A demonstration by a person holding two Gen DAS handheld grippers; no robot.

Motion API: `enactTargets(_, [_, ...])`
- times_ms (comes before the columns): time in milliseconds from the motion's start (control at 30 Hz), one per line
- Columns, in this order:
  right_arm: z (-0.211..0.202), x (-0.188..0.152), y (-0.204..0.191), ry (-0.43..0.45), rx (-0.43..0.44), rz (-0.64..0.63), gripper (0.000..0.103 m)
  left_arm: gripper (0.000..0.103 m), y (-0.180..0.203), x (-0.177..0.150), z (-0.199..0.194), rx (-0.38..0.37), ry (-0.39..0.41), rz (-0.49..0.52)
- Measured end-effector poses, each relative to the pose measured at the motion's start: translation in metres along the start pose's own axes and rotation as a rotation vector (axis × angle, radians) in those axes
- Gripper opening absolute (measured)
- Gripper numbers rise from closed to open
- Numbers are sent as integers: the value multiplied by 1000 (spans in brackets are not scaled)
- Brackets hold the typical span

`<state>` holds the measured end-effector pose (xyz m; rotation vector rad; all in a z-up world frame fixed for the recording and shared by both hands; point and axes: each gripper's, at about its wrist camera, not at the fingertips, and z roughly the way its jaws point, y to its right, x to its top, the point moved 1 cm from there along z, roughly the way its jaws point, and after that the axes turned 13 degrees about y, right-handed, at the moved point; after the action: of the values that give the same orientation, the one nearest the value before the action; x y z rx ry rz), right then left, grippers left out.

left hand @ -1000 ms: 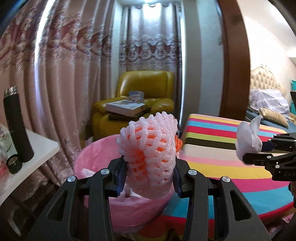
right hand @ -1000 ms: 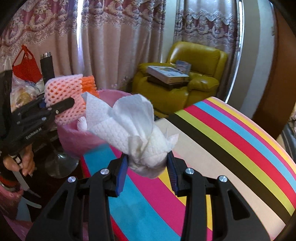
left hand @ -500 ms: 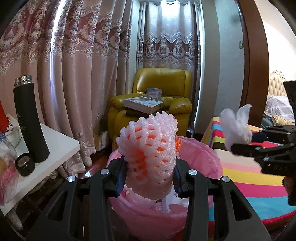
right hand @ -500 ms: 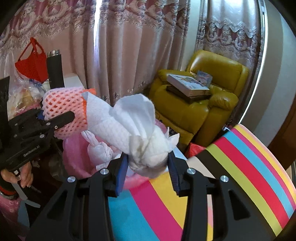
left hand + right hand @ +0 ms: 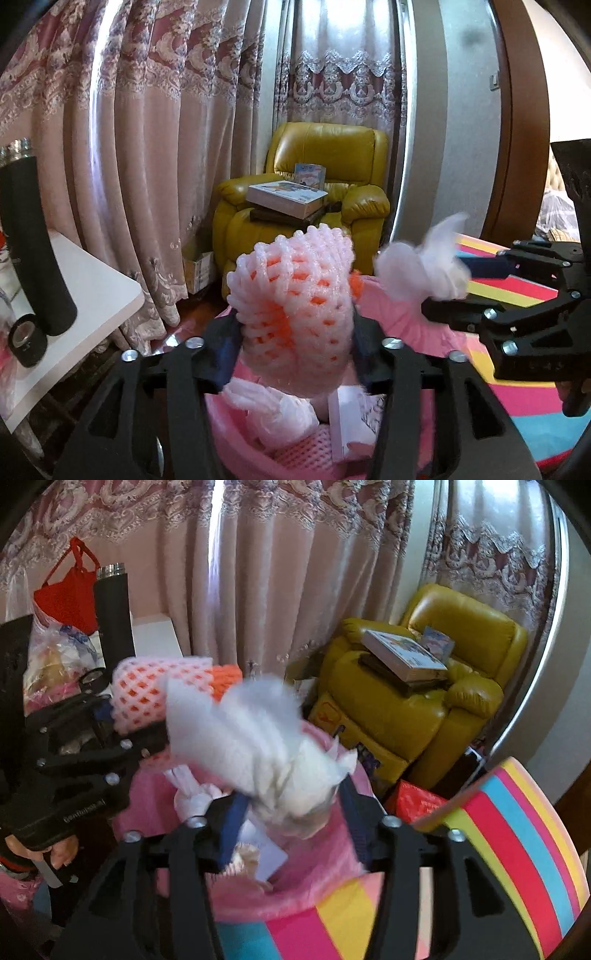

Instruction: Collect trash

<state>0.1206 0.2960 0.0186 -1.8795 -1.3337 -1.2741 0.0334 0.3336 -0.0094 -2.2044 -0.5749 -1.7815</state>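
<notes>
Fingers of the left gripper (image 5: 295, 343) have just been opening, the foam net (image 5: 295, 306) between them over the pink bin (image 5: 399, 314); whether its pads touch the net cannot be told. Right gripper (image 5: 291, 823) fingers, likewise just parted, flank the blurred tissue (image 5: 266, 746) above the same bin beside the striped table (image 5: 517, 849).

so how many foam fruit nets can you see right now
2: one white-over-orange foam net between the left gripper fingers, one pink net already in the pink bin. More may be buried.
</notes>
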Motion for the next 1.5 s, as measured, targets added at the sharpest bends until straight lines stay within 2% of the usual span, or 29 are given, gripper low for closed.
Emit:
enactTargets(33, [1, 2, 2, 10, 1, -2, 77, 68, -1, 0, 2, -2, 0, -3])
enactTargets(133, [0, 4, 6, 29, 3, 16, 79, 90, -5, -1, 1, 24, 29, -2])
enactTargets(433, [-48, -10, 7, 84, -32, 29, 86, 94, -10, -2, -22, 64, 64, 40])
enactTargets(633, [-102, -23, -5, 126, -56, 27, 97, 95, -8, 11, -75, 118, 175, 70])
enactTargets(733, [-128, -33, -11, 159, -56, 43, 98, 97, -3, 13, -98, 106, 201, 62])
enactTargets(833, [-150, -48, -15, 179, -64, 80, 98, 97, 3, 7, -107, 100, 134, 40])
enactTargets(933, [-164, -61, -19, 191, -80, 88, 98, 97, 13, -3, -117, 153, 94, 62])
enactTargets(1033, [-177, -72, -23, 195, -97, 87, 98, 97, 22, -13, -129, 161, 99, 93])
enactTargets(1167, [-186, -84, -19, 196, -118, 125, 98, 97, 22, -22, -142, 137, 81, 56])
enactTargets(1500, [-174, -90, -26, 160, -131, 111, 98, 97, 28, -33, -152, 101, 66, 37])
